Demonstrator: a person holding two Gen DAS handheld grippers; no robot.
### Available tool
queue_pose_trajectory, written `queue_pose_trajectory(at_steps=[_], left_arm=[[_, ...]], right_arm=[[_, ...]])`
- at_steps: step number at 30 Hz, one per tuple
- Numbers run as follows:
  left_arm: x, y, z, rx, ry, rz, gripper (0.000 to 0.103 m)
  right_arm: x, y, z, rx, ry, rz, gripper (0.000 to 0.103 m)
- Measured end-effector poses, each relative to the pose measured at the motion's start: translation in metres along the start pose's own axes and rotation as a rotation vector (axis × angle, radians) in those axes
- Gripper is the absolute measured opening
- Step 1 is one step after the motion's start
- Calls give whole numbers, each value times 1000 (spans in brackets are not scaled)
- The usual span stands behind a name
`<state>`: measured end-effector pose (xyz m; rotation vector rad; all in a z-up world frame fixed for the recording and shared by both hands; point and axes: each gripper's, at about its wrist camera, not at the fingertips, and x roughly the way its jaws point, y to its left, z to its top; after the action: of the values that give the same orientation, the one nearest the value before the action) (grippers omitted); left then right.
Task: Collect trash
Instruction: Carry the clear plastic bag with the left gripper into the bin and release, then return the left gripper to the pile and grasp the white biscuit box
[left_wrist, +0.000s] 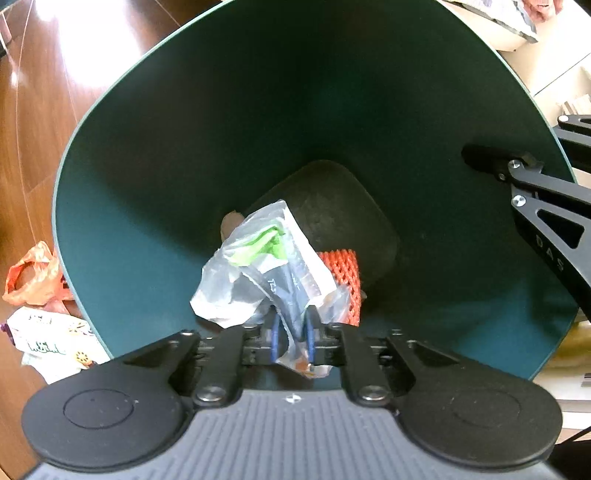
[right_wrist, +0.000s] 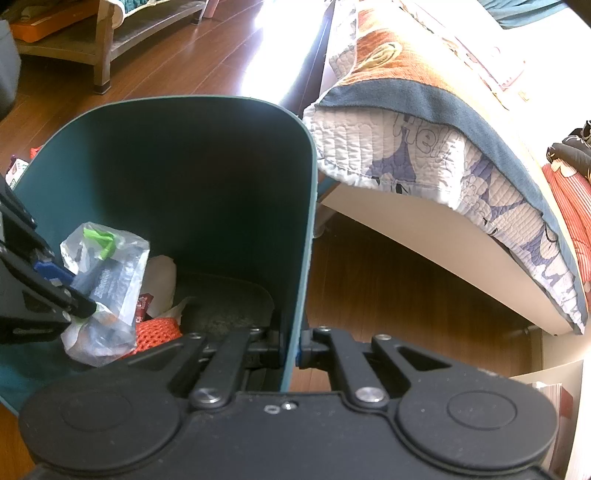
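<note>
Wrapper (left_wrist: 266, 273) between left gripper (left_wrist: 291, 332) jaws, inside bin (left_wrist: 147, 192).

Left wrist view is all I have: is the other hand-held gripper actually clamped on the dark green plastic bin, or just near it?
Observer: Clamped. The right hand-held gripper is shut on the wall of the dark green plastic bin, with one finger inside and one outside.
Operator: What's beyond that wall?
Observer: A bed with a printed quilt hanging over its edge, close beside the bin.
Operator: Anything hidden behind my crumpled clear plastic bag?
Observer: Some crumpled white paper, lying next to the orange mesh net.
</note>
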<state>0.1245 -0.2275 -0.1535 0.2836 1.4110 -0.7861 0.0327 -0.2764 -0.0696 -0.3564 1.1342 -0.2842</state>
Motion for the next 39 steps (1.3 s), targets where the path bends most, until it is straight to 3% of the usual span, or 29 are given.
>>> queue_pose_trajectory(at_steps=[3,7,14,18,25,31,39], left_arm=[[-4,2,-2,4,-19,-22,32],[-16,-1,-8,21,-77,-39,63],[-53,2,-19,59,-174,-57,64],[-79,8,-29,59,-239,-67,69],[-112,31,-41,20,-321,-20,79],[-116,95,-55,-162,-335,89,81],[-73,210,-65,-544,-226,236,81]], right_arm=[[1,0,1,1,3,-2,5],[2,1,2,2,6,-5,5],[3,-1,2,11,14,-6,5],[4,-1,2,13,17,-7,5],[5,-1,2,6,22,-7,5],[5,-3,1,5,28,6,7],[6,-3,0,3,40,19,6]])
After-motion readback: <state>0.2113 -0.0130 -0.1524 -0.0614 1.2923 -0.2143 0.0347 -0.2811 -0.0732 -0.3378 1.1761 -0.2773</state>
